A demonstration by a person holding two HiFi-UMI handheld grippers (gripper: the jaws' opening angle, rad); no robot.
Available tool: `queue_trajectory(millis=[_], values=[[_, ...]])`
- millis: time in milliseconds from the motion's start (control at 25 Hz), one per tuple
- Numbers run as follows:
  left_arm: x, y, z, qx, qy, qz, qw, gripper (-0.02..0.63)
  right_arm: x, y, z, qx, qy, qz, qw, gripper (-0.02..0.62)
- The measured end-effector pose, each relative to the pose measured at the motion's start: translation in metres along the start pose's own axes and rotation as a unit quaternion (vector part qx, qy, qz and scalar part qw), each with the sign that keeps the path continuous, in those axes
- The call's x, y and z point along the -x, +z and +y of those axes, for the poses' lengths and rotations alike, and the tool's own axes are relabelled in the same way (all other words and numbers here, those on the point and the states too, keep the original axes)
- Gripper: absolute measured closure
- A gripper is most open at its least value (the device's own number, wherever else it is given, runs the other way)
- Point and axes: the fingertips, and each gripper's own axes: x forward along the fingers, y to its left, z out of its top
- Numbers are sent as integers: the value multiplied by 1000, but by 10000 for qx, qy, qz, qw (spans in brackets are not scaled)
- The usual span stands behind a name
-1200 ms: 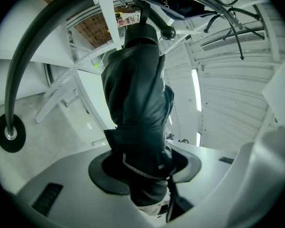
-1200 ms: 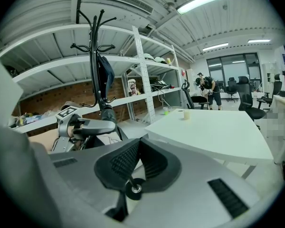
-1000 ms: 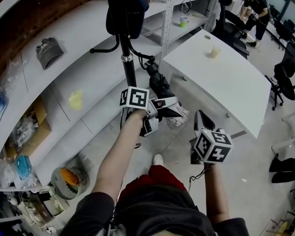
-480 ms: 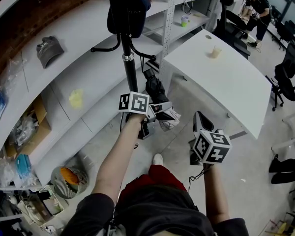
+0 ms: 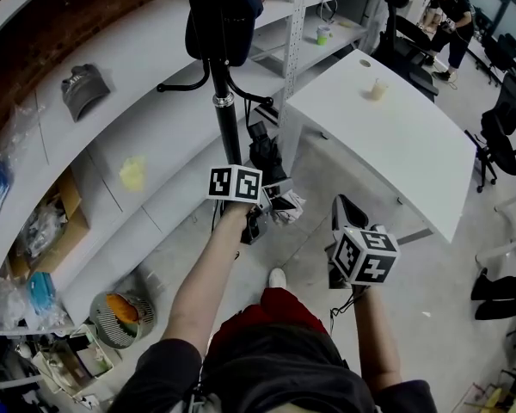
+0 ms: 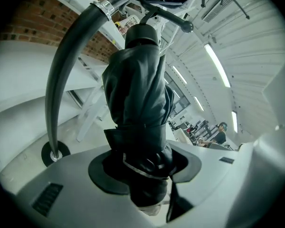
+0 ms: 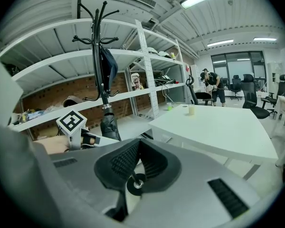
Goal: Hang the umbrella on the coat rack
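Note:
A folded black umbrella (image 5: 262,153) stands between the jaws of my left gripper (image 5: 271,198), which is shut on its lower end. It points up beside the black coat rack (image 5: 227,119). In the left gripper view the umbrella (image 6: 137,108) fills the middle, the rack's pole (image 6: 61,65) curves past on the left, and a hook (image 6: 173,19) shows above the umbrella's tip. My right gripper (image 5: 342,209) hangs to the right, shut with nothing in it. From the right gripper view the rack (image 7: 99,56) and the umbrella (image 7: 109,125) lie at left, beyond the meeting pads (image 7: 126,158).
A dark bag (image 5: 219,11) hangs at the rack's top. White shelves (image 5: 112,144) with a cap and boxes run behind the rack. A white table (image 5: 396,136) with a cup (image 5: 376,90) stands right. Office chairs (image 5: 507,101) and a person (image 5: 447,7) are far right.
My left gripper has swung the umbrella leftward, closer to the rack's pole, and tipped it more upright. The right gripper has stayed nearly still.

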Motion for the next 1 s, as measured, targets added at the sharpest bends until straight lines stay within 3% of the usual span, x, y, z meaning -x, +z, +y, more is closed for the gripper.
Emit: queue_trajectory(millis=[440,800,1000], values=[[-2,4,30,-333,754,-60,9966,407,-13,-9,4,20,50,171,9998,577],[-5,7,48,-441,1144,-74,9924,407,-18,-17,1,70,54,300,9995,577],[-3,10,58,-645,1487,-95,9867,407,-22,-17,1,48,74,339,9994,577]])
